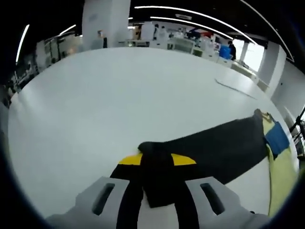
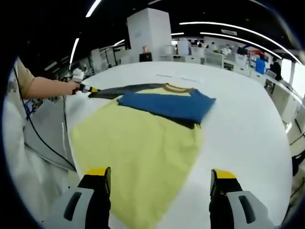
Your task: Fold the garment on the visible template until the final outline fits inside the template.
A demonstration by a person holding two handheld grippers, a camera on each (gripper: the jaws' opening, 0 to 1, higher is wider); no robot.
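A yellow shirt (image 2: 138,143) lies flat on the white table (image 2: 248,129), with its blue sleeve (image 2: 167,105) folded across the chest. Its dark sleeve (image 2: 124,89) stretches out to the far left. There my left gripper (image 2: 88,89), held by a person's hand, is shut on the sleeve's end. In the left gripper view the dark sleeve (image 1: 214,145) runs from between my jaws toward the yellow body (image 1: 281,171) and blue sleeve (image 1: 276,136); the left gripper (image 1: 157,162) pinches its tip. My right gripper (image 2: 159,179) is open above the shirt's near hem, holding nothing.
A thin line mark (image 1: 233,88) lies on the bare table (image 1: 119,95) beyond the sleeve. A person's arm (image 2: 45,86) and a trailing cable (image 2: 47,138) are at the table's left edge. Desks and a white pillar (image 2: 150,33) stand behind.
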